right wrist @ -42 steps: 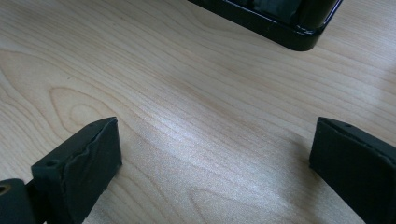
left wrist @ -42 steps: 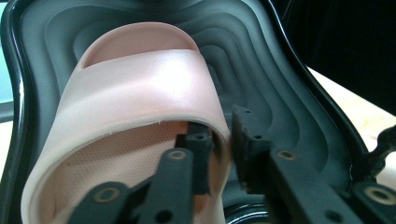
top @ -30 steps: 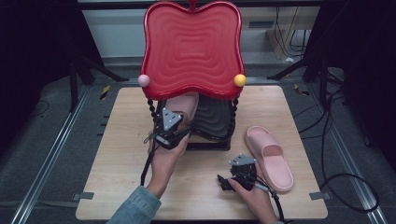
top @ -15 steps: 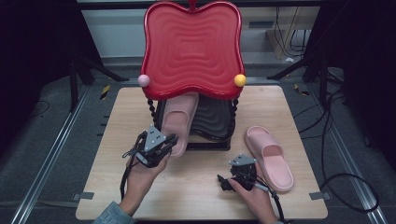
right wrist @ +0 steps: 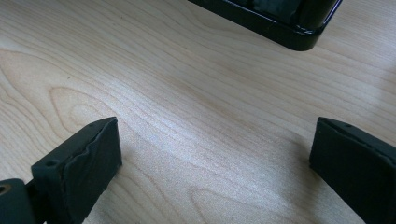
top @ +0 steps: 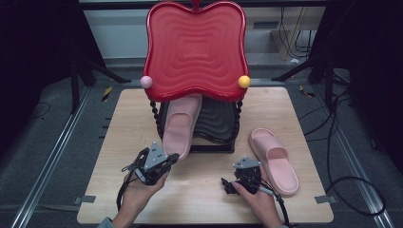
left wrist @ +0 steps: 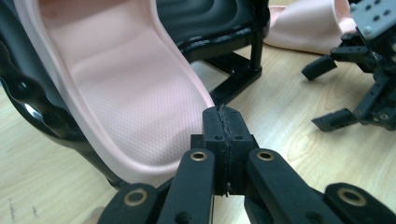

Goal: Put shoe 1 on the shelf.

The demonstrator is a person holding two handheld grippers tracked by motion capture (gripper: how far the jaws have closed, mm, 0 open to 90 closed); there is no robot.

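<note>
One pink slipper [top: 180,124] lies on the black lower shelf [top: 218,121] of a rack under a red wavy top [top: 196,47], its heel hanging over the front edge. The second pink slipper [top: 275,159] lies on the table to the right. My left gripper [top: 171,156] hovers just in front of the first slipper's heel [left wrist: 121,84]. Its jaws have just been closing and now meet, shut [left wrist: 223,122] with nothing between them. My right gripper [top: 228,186] rests low over the wood near the second slipper, open [right wrist: 215,158] with bare table between its pads.
The rack stands at the middle back of the wooden table [top: 119,142]; its black foot [right wrist: 280,23] lies just ahead of my right gripper. My right gripper [left wrist: 355,93] shows off to the side in the left gripper view. Cables and stand legs lie on the floor around the table.
My left gripper has drawn back from the heel of the slipper on the rack toward the table's near-left side, and its jaws have come together. The slipper stays on the shelf. The right gripper has kept still.
</note>
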